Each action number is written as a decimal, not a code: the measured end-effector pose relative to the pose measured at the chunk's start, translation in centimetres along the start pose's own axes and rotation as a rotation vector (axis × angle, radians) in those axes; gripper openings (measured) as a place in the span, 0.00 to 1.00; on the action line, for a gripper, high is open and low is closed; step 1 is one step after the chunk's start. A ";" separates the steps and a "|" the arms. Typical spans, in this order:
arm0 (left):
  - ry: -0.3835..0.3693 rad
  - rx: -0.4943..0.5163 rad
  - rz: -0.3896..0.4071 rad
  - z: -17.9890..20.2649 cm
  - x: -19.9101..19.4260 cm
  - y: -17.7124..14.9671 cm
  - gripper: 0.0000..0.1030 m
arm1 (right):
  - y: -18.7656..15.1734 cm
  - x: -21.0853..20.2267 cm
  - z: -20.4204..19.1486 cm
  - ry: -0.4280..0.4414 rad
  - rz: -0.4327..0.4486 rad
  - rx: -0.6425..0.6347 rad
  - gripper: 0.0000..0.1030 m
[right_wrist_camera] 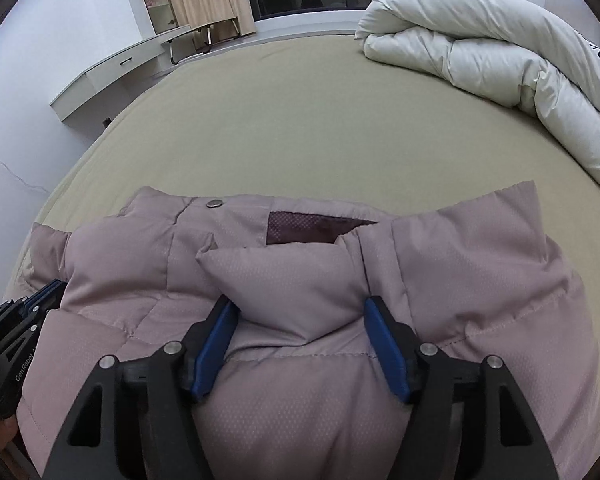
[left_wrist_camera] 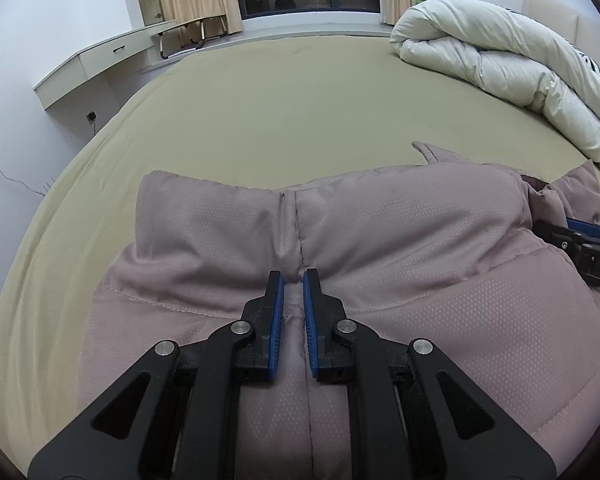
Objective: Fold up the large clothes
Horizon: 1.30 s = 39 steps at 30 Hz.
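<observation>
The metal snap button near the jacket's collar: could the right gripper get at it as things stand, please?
Probably yes. The snap button lies exposed on the jacket, ahead and left of the right gripper, whose jaws are open around a puffy fold; nothing covers it.

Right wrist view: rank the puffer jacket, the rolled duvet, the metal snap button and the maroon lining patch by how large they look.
1. Puffer jacket, though it lies nearest the camera, which inflates it.
2. Rolled duvet, farther off, so its true size against the jacket is unsure.
3. Maroon lining patch.
4. Metal snap button.
</observation>
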<state>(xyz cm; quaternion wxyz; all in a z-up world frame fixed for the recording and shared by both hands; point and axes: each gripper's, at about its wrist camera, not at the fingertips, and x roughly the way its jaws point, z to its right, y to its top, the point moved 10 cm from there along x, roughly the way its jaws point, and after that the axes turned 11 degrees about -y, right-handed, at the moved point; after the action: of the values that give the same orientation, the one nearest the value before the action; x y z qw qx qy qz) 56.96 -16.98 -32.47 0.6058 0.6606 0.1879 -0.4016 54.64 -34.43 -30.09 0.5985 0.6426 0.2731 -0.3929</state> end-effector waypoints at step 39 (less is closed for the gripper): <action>0.011 -0.026 0.062 -2.5 0.6 -3.4 0.10 | -4.2 -2.3 9.0 0.079 0.146 0.142 0.72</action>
<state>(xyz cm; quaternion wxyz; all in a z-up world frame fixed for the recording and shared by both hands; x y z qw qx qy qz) 55.55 -14.09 -35.29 0.6256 0.6603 0.1759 -0.3764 48.40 -42.44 -30.29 0.5674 0.7164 0.2206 -0.3409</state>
